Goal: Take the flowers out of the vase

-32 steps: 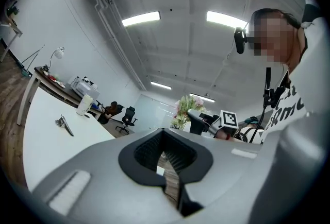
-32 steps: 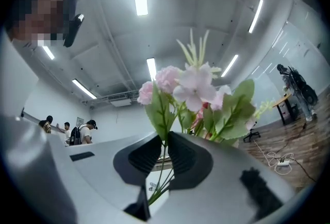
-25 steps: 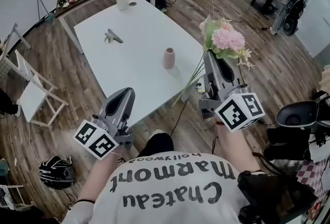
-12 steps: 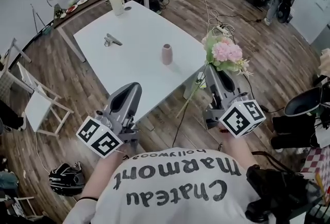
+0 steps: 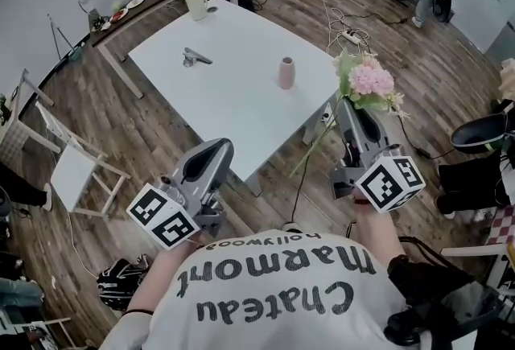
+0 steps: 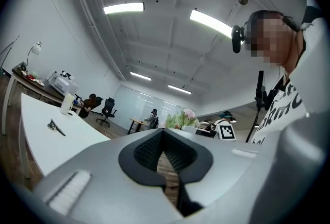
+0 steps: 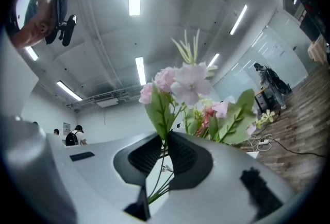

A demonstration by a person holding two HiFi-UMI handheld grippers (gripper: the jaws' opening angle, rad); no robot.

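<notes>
**Item:** bunch of pink and white flowers with green leaves on thin green stems [image 5: 368, 81].

**Location:** out of the small pink cylindrical vase [image 5: 286, 72], which stands upright on the white rectangular surface [image 5: 217, 103] with no stems showing in it. The bunch is in the air beyond the surface's right edge, over the wooden floor and well apart from the vase.

**Held by:** your right gripper [image 5: 348, 105]. Its fingers [image 7: 181, 158] are closed to a narrow gap on the stems just under the lowest leaves. The blooms stand above the fingers and the stem ends [image 5: 310, 154] trail out below.

**Left gripper** [image 5: 216, 149]: its fingers meet at the tips with nothing between them, and it sits off the surface's near edge.

**Handling:**
- The bunch is probably very light, with the weight towards the top.
- The stems look thin and springy, so they are likely to slide or fan apart if you loosen your grip.
- The petals look soft and easily crushed.

**Where to take hold:** on the gathered stems, close under the foliage, never on the heads. Use firm, even pressure.
</notes>
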